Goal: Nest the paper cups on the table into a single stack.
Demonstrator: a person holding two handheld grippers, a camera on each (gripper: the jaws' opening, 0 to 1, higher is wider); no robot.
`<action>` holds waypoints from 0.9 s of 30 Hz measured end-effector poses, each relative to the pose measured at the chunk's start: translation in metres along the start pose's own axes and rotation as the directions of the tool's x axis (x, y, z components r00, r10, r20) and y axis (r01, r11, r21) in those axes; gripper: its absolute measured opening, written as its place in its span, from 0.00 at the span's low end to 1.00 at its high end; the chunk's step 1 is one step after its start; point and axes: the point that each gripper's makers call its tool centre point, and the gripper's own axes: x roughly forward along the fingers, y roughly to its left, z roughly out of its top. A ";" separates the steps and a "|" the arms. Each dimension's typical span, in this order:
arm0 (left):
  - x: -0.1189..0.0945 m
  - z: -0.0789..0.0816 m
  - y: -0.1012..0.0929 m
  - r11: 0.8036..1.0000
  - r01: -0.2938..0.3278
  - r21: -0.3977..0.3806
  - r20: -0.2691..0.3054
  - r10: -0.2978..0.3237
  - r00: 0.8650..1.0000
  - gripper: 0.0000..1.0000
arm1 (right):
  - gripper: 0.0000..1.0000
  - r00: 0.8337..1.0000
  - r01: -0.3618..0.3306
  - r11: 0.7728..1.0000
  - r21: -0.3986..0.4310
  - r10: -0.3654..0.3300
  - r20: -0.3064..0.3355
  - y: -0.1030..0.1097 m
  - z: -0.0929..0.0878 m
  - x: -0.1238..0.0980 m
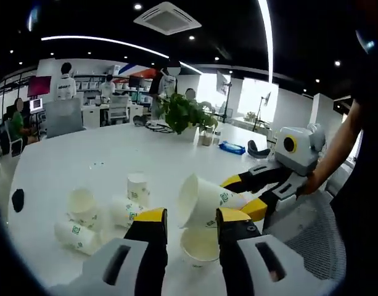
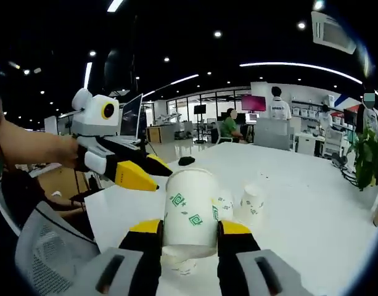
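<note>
White and round, the table (image 1: pixel 84 154) sat in an open office where people worked at desks behind it and a potted plant (image 1: pixel 184 114) stood near its far edge. From the left gripper view I saw my left gripper (image 1: pixel 187 223) with its jaws apart and nothing between them, hovering above an upright paper cup (image 1: pixel 200 248) on the table. Beside it lay a loose group of cups (image 1: pixel 99 216), some tipped over, one upside down. My right gripper (image 2: pixel 190 229) had its jaws closed against the sides of a white cup with green marks (image 2: pixel 190 213), held upside down; in the left gripper view that cup lay tilted just above the upright one. Two more cups (image 2: pixel 241 203) stood beyond it in the right gripper view.
</note>
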 end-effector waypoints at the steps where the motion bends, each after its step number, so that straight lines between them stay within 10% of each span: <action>1: 0.000 0.000 -0.001 1.000 0.011 0.013 -0.002 -0.011 1.000 0.29 | 0.33 1.000 -0.008 1.000 -0.008 0.008 0.004 0.002 0.001 0.000; 27: -0.009 0.002 -0.043 0.955 0.292 -0.054 -0.094 -0.296 0.950 0.00 | 0.32 0.996 -0.082 0.969 -0.234 0.084 0.000 0.022 -0.002 -0.003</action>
